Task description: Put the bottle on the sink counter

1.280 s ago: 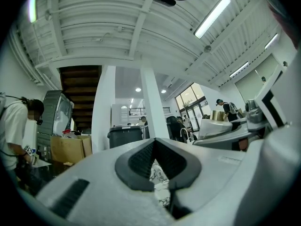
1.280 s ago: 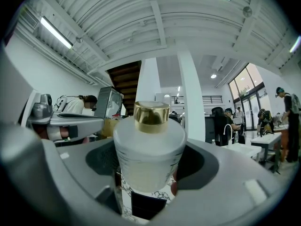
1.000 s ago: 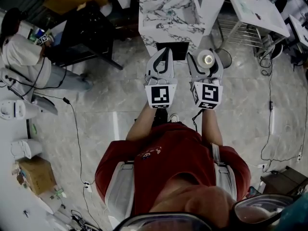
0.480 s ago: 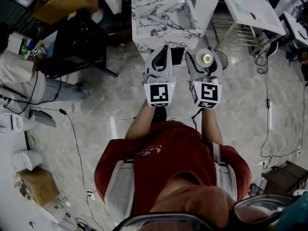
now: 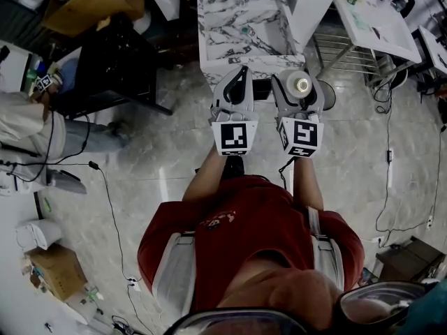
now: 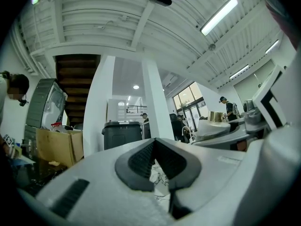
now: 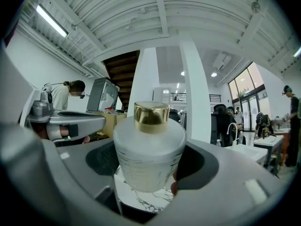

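Left gripper (image 5: pixel 239 81) and right gripper (image 5: pixel 299 88) point forward, side by side. Left jaws together, empty. Right jaws clamp the upright bottle (image 7: pixel 149 147)

Frosted white bottle (image 7: pixel 149 154), gold cap (image 7: pixel 151 116); marbled counter (image 5: pixel 215 28).

Pale veined stone tiles cover the floor (image 5: pixel 160 138), with black cables (image 5: pixel 114 208) trailing across it. White square pillars (image 6: pixel 153 102) rise to a ribbed white ceiling (image 6: pixel 117 27) lit by tube lights (image 6: pixel 217 17). A dark staircase (image 6: pixel 75 74) climbs behind, and tall windows (image 6: pixel 190 100) stand to the right.
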Tool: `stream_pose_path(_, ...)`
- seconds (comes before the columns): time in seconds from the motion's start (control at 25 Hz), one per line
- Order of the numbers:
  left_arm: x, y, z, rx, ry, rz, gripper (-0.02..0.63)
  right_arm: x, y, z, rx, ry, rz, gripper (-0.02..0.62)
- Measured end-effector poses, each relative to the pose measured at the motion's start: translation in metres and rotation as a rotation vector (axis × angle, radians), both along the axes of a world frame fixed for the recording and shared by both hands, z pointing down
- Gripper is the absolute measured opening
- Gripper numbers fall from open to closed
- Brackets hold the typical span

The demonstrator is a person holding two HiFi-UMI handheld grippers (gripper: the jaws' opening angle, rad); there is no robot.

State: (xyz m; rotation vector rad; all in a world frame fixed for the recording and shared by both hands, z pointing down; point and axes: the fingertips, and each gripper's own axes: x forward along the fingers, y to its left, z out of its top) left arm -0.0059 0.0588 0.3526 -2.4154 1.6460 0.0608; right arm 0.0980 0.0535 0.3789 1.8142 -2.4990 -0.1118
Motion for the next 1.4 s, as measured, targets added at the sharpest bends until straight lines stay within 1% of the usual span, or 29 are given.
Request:
stream_pose_path(0.16,-0.019,-0.026,0.002,-0.023,0.015,0.003,0.003,-0.017,-0.025,-0.001,-0.002,0.014,0.008,0.342)
stream_pose_path(0.44,-0.046,-0.066,-0.005,-0.002,0.03,0.022,0.003,-0.044,-0.065,-0.009,0.007,0.028,0.027,0.342)
stream_pose_path(0.8,-0.074,-0.102,-0.013,0.015,0.038,0.042,0.003,-0.072,-0.098,-0.016,0.024,0.034,0.048,0.342)
stream_pose_path(1.16,-0.082,-0.127,-0.004,-0.004,0.029,0.053,0.003,-0.082,-0.124,-0.01,0.017,0.028,0.055,0.342)
stream_pose_path(1.4,-0.072,-0.152,-0.001,0.003,0.019,0.062,0.003,-0.072,-0.15,-0.004,0.013,0.016,0.064,0.342)
